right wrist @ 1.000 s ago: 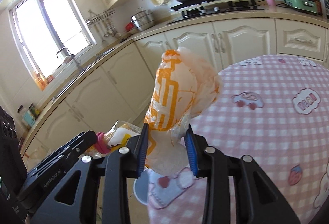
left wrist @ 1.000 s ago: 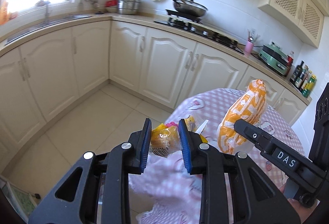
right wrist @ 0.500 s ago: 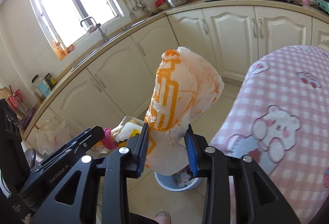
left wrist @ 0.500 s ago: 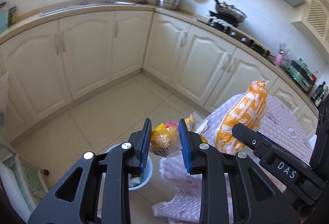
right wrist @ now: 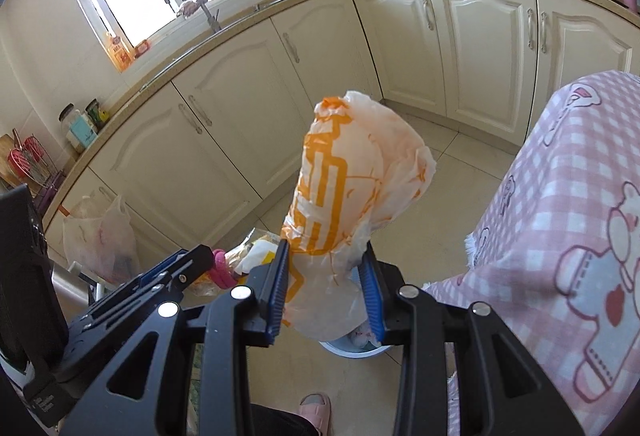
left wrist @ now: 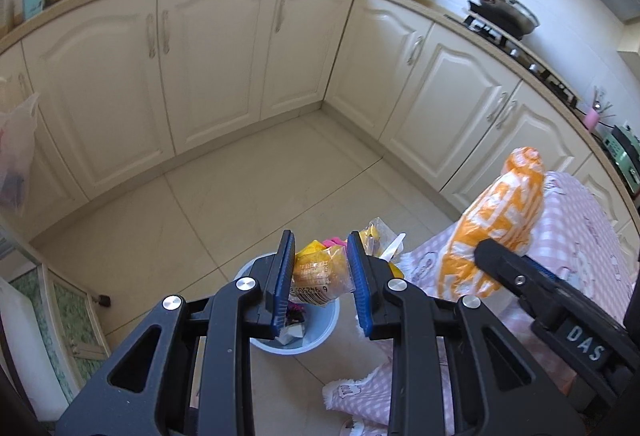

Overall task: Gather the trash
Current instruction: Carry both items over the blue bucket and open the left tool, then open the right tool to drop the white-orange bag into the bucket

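Both grippers have swung away from the pink gingham-clothed table over the past second and now hang above the round pale-blue plastic bin on the tiled floor. The left gripper is clamped on a crumpled yellow snack wrapper; the right gripper is closed around a bunched orange-and-white plastic bag. Judged stage: transport done, release into the bin pending.

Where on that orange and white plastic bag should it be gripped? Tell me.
Grip the orange and white bag at its narrow lower neck, where the right tool clamps it now, coming from below. The crumpled top balloons wide, the base is gathered thin enough to sit between the pads, and the bin lies below.
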